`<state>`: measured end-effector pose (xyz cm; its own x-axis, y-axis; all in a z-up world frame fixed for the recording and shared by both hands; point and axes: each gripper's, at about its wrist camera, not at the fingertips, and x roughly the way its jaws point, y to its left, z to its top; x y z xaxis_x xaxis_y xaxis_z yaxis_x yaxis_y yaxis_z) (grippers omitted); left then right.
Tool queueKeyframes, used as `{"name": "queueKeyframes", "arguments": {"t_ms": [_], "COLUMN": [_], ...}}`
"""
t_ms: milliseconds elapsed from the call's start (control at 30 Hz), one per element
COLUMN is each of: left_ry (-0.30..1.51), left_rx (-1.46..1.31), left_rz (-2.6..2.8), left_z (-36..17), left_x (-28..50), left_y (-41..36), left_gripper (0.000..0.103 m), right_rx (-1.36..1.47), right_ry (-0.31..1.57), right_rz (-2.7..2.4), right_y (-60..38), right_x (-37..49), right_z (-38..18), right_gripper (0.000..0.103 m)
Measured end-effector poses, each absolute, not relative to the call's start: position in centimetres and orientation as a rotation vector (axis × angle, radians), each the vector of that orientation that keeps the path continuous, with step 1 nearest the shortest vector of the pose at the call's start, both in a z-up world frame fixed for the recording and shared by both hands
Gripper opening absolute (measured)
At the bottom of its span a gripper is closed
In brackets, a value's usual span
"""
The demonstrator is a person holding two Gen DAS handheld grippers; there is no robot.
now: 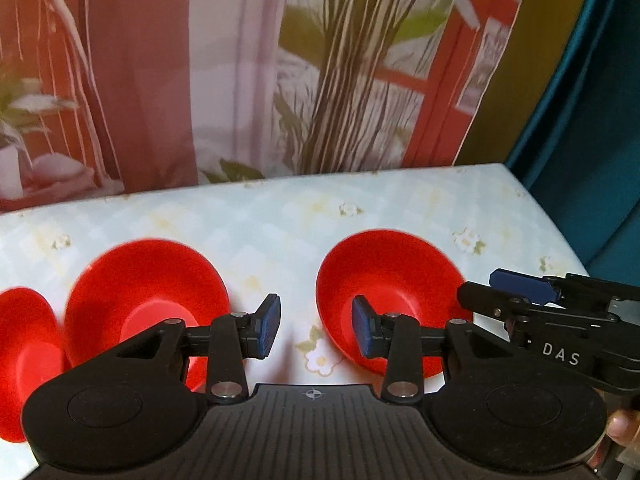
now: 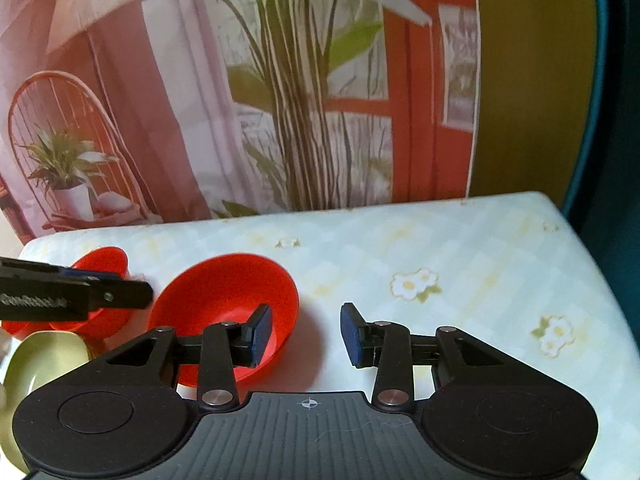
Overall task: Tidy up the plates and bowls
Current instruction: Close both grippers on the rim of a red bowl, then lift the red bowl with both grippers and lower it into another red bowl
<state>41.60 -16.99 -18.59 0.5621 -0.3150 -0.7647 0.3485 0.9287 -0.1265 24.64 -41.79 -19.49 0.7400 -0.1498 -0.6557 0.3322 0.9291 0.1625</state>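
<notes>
Both tongs spread, empty: left gripper (image 1: pixel 316 326), right gripper (image 2: pixel 306 334). Glossy red plastic bowl (image 2: pixel 224 312) sits under right gripper's left finger; thin rim may slip when pinched.

We see soft, even, bright light; a faint shadow lies beside the red bowl (image 2: pixel 224 312) just left of the right claw (image 2: pixel 306 334). Backdrop blurs; fisheye bends the edges.

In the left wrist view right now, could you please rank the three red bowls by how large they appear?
1. Middle red bowl and right red bowl: alike, no ranking.
2. Far-left red bowl: looks smallest, but the frame edge cuts it off, so unsure.
</notes>
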Motion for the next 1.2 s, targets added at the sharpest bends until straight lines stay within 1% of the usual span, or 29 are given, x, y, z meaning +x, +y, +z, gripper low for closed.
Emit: {"name": "queueKeyframes", "arguments": {"t_ms": [333,367,400,433,467,500,567,900,1200], "left_ry": [0.952,0.956,0.957,0.957,0.956,0.951,0.941,0.88,0.83], "left_rx": [0.018,0.016,0.016,0.019,0.018,0.032,0.058,0.054,0.055], "left_rz": [-0.389,-0.391,-0.393,-0.406,-0.427,-0.427,-0.421,-0.429,-0.411], "left_z": [-20.7,-20.9,-21.0,-21.1,-21.1,-21.0,-20.6,-17.3,-14.8], "left_x": [42.8,42.9,42.9,42.8,42.8,42.6,42.3,41.0,39.7], "left_y": [-17.5,-17.5,-17.6,-17.6,-17.7,-17.8,-17.8,-16.7,-13.9], "left_gripper": [0.04,0.037,0.032,0.019,0.014,0.014,0.014,0.014,0.014], "right_rx": [0.32,0.319,0.32,0.321,0.323,0.327,0.325,0.313,0.283], "right_ry": [0.723,0.727,0.73,0.734,0.735,0.733,0.734,0.685,0.654], "right_rz": [-0.248,-0.248,-0.247,-0.247,-0.246,-0.239,-0.243,-0.23,-0.195], "right_y": [-41.3,-41.3,-41.2,-41.2,-41.1,-41.0,-40.7,-39.6,-37.2], "right_x": [26.0,26.2,26.2,26.3,26.4,26.4,26.4,25.8,26.0], "right_z": [-20.7,-20.8,-20.8,-20.9,-20.9,-20.9,-20.7,-18.1,-15.1], "right_gripper": [0.037,0.034,0.029,0.027,0.02,0.014,0.012,0.012,0.012]}}
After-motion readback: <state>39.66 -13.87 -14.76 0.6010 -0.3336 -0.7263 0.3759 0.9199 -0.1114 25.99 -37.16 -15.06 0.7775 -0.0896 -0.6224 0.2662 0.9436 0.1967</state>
